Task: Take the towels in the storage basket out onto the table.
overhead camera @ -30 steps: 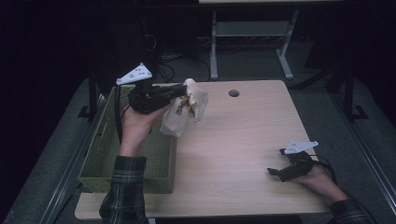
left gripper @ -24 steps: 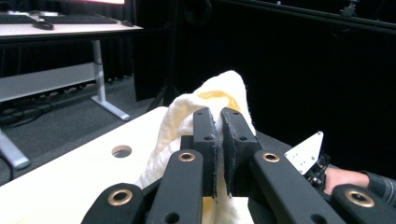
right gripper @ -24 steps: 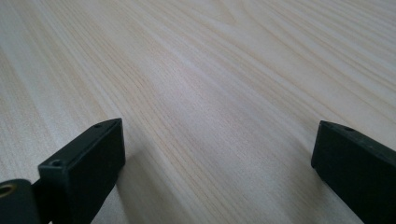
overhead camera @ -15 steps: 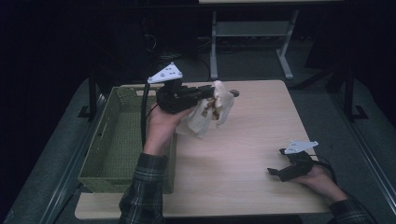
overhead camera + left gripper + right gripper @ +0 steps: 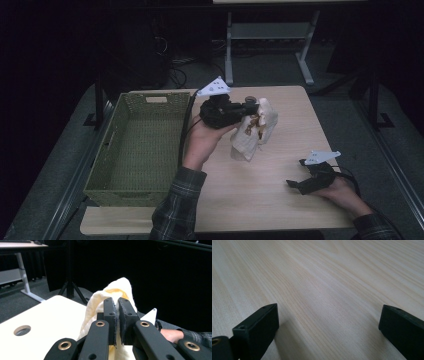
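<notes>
Up above the middle of the wooden table, the left gripper pinches a cream cloth tight between its jaws, and the cloth hangs down with its lower end at the tabletop. Well apart, the right gripper rests on the table's near right part, jaws spread wide with nothing between them, while the green woven basket sits at the left edge.

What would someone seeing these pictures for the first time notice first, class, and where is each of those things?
The eye goes first to the cream cloth hanging above the middle of the wooden table, pinched in the shut left gripper. Next comes the green woven basket at the table's left edge, with nothing in it. At the right, the right gripper rests low on the table with its jaws wide apart and nothing between them.
</notes>
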{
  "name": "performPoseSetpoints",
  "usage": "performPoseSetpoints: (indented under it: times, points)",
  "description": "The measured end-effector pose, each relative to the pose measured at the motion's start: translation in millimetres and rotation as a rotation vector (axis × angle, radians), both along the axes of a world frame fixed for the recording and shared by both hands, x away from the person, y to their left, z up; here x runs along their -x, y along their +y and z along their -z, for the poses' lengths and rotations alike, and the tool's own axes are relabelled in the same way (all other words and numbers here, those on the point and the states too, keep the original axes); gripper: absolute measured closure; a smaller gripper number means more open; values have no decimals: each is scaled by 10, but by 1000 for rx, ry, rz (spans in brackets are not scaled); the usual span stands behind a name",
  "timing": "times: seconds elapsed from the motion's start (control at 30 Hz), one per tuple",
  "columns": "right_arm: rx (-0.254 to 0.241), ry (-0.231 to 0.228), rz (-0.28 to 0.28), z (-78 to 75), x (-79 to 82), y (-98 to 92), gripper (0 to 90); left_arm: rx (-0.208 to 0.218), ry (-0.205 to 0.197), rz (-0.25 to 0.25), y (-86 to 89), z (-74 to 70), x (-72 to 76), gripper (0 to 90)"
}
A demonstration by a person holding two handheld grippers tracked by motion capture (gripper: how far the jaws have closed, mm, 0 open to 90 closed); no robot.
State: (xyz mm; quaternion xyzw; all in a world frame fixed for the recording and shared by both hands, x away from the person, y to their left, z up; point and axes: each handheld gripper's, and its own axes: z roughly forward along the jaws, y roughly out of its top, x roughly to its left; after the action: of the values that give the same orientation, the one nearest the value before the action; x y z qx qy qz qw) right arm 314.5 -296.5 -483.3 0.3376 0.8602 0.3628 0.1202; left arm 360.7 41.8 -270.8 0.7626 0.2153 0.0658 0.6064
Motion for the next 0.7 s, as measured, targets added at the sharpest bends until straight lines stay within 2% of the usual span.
performPoseSetpoints:
  times: [0.13,0.4,0.57,0.7]
  points:
    - [0,0,0,0,0,0,25,-17,11,15,-186,156,2,849]
    - [-2,1,0,0,1,1,25,-32,51,36,-376,363,15,849]
    - [-1,0,0,0,1,0,25,-53,95,68,-507,646,-2,849]
    - [0,0,1,0,1,1,25,-68,128,69,-554,874,-23,848]
